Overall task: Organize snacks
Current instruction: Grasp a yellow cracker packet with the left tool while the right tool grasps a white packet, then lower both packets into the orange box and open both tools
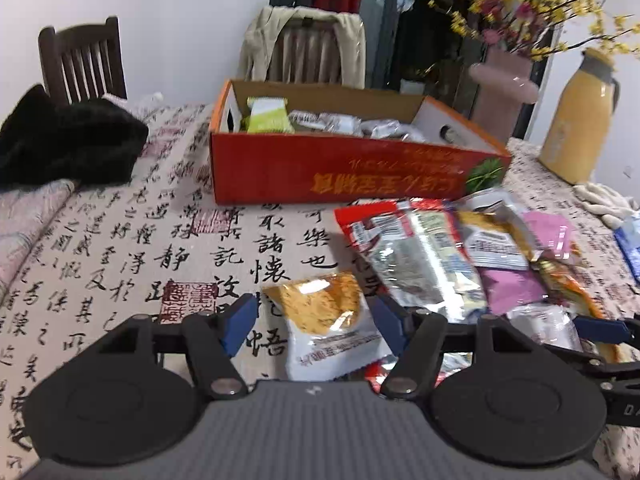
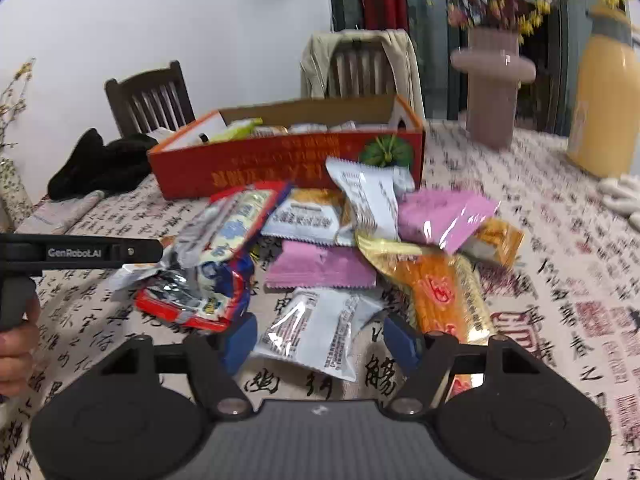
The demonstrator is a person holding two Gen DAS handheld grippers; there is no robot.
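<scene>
An orange-red cardboard box point(image 1: 344, 170) sits on the table and holds several snack packets; it also shows in the right wrist view point(image 2: 280, 164). A pile of snack packets point(image 2: 340, 240) lies in front of it. My left gripper point(image 1: 316, 322) is open, its blue pads on either side of a white-and-orange snack packet point(image 1: 328, 324) lying on the cloth. My right gripper point(image 2: 320, 338) is open around a silver-white snack packet point(image 2: 316, 332) at the pile's near edge. The left gripper's body point(image 2: 80, 252) shows at the left of the right wrist view.
A calligraphy tablecloth point(image 1: 140, 248) covers the table. A black garment point(image 1: 68, 144) lies at the far left. A pink vase point(image 2: 492, 80) with flowers and a yellow thermos point(image 1: 580, 116) stand at the far right. Two wooden chairs point(image 2: 156, 96) stand behind the table.
</scene>
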